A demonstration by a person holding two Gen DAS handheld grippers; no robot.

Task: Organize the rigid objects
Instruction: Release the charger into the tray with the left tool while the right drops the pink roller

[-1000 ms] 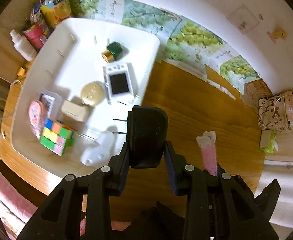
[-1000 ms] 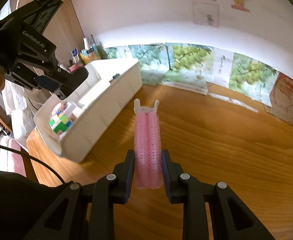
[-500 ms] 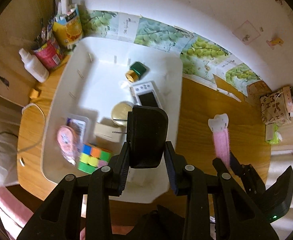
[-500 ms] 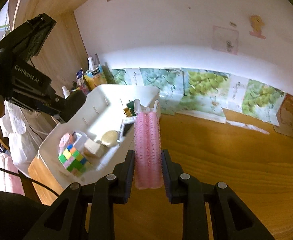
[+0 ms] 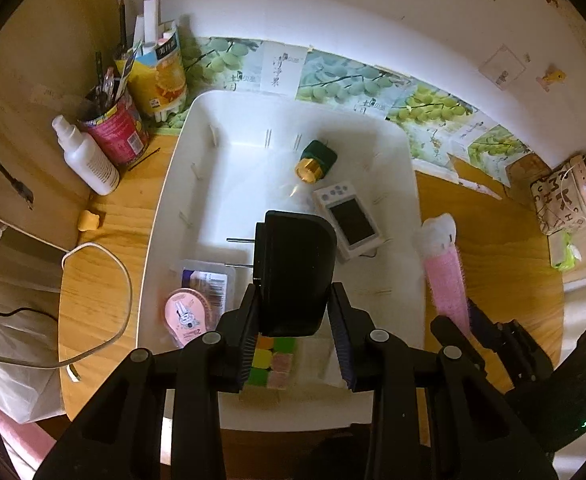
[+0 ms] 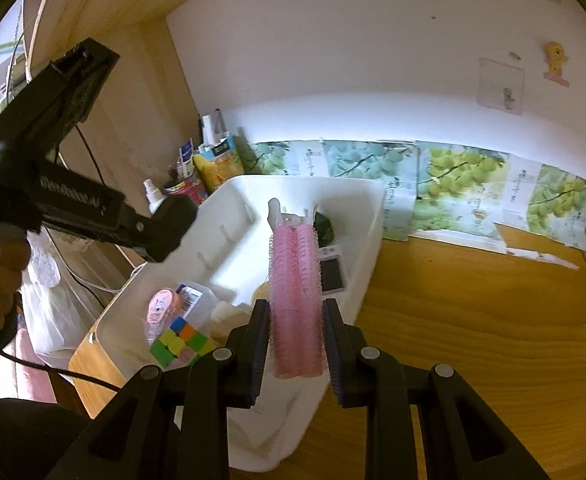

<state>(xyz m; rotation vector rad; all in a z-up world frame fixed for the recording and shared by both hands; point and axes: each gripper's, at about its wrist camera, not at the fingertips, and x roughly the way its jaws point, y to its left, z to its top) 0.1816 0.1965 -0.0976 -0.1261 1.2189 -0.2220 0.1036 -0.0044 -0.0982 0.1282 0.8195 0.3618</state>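
Note:
My left gripper (image 5: 293, 300) is shut on a black plug block (image 5: 293, 264) with two metal pins sticking out to its left. It hangs over the white bin (image 5: 229, 128). The bin holds a colour cube (image 5: 273, 360), a white device with a screen (image 5: 351, 220), a green bottle with a gold cap (image 5: 317, 160), a pink round dispenser (image 5: 185, 312) and a clear box (image 5: 207, 280). My right gripper (image 6: 295, 332) is shut on a pink hair roller (image 6: 295, 272) with a white clip end, over the bin's right rim (image 6: 373, 240). The left gripper (image 6: 149, 228) shows at the left of the right wrist view.
Left of the bin stand a red pen tin (image 5: 117, 128), a juice carton (image 5: 161, 76) and a white spray bottle (image 5: 85, 156). A white cable (image 5: 105, 264) loops on the wooden table (image 6: 493, 320). A patterned box (image 5: 561, 196) sits far right by the wall.
Both grippers have moved leftward over the bin with their loads. The black block now hangs above the bin's middle, and the pink roller has come from above the table to the bin's rim.

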